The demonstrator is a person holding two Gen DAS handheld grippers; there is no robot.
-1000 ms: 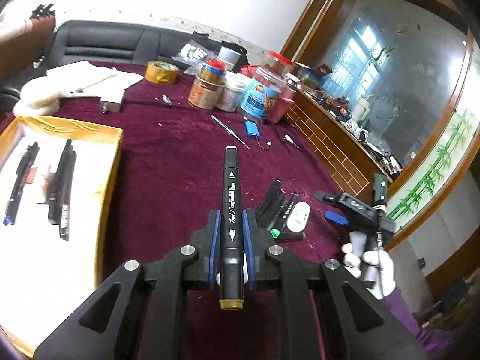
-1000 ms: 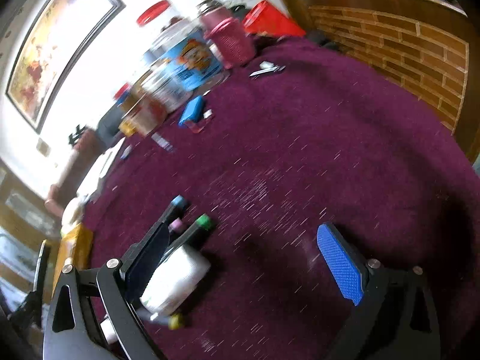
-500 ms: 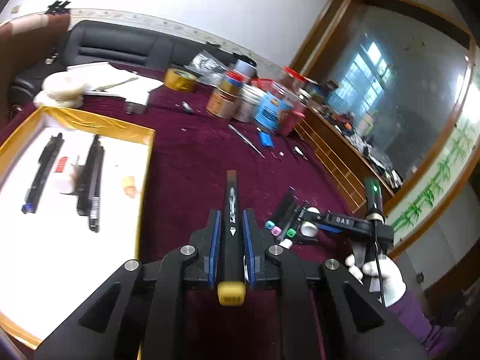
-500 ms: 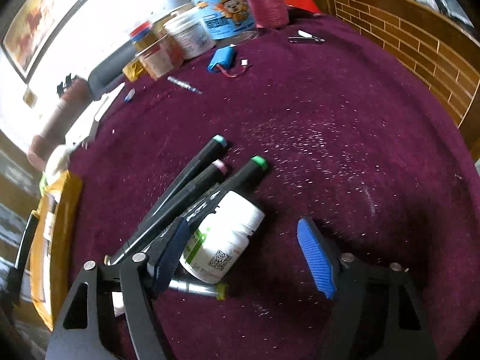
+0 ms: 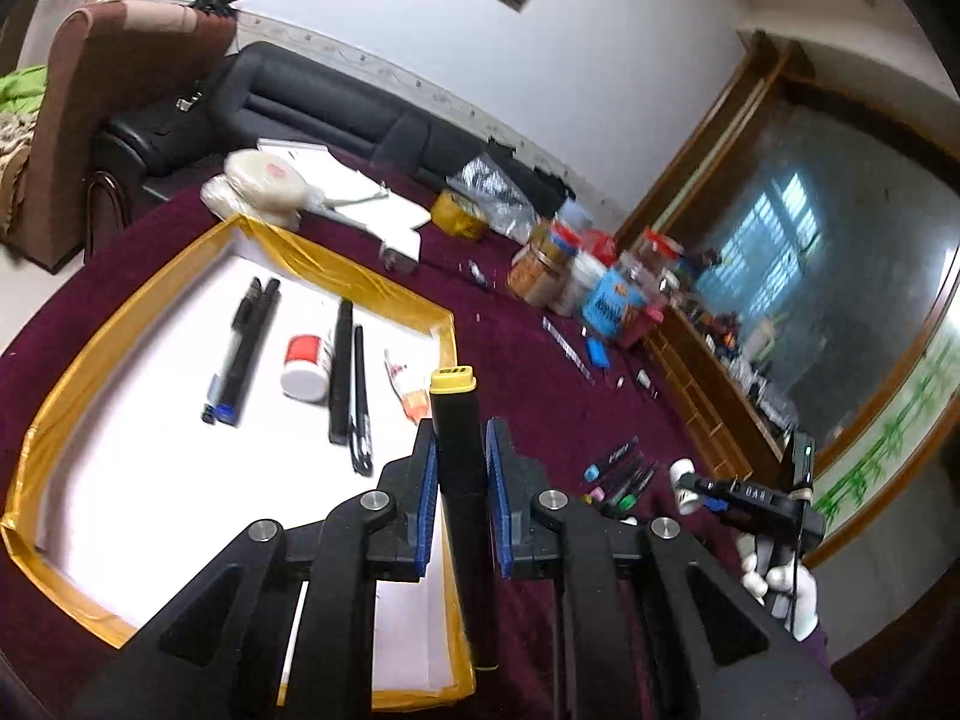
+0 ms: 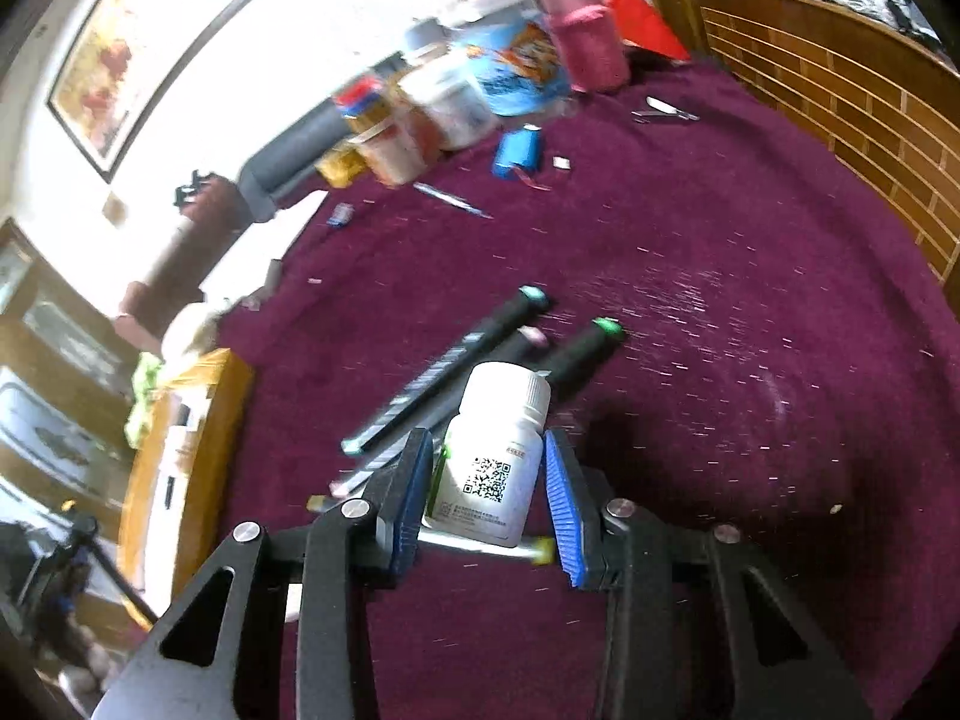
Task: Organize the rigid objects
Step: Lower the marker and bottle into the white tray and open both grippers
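Note:
My left gripper [image 5: 459, 456] is shut on a black marker with a yellow cap [image 5: 454, 414], held above the right edge of the gold-rimmed white tray [image 5: 78, 354]. The tray holds pens [image 5: 240, 348], a small white bottle with a red label [image 5: 306, 360] and a tube. My right gripper [image 6: 486, 462] has its blue pads [image 6: 561, 501] closed against a white pill bottle [image 6: 495, 462] on the maroon cloth. Black markers with coloured caps [image 6: 462, 354] lie just behind the bottle. In the left wrist view they appear as a small cluster [image 5: 621, 474] beside the right gripper.
Jars and tins [image 5: 576, 276] stand at the back of the table, with a blue battery pack [image 6: 519, 150], tweezers [image 6: 663, 114], a tape roll [image 5: 459, 213] and white papers [image 5: 354, 192]. A brick-patterned wooden ledge [image 6: 840, 102] runs along the right.
My left gripper has swung left with the marker, from over the cloth to the tray's edge. My right gripper has moved onto the white bottle and closed on it.

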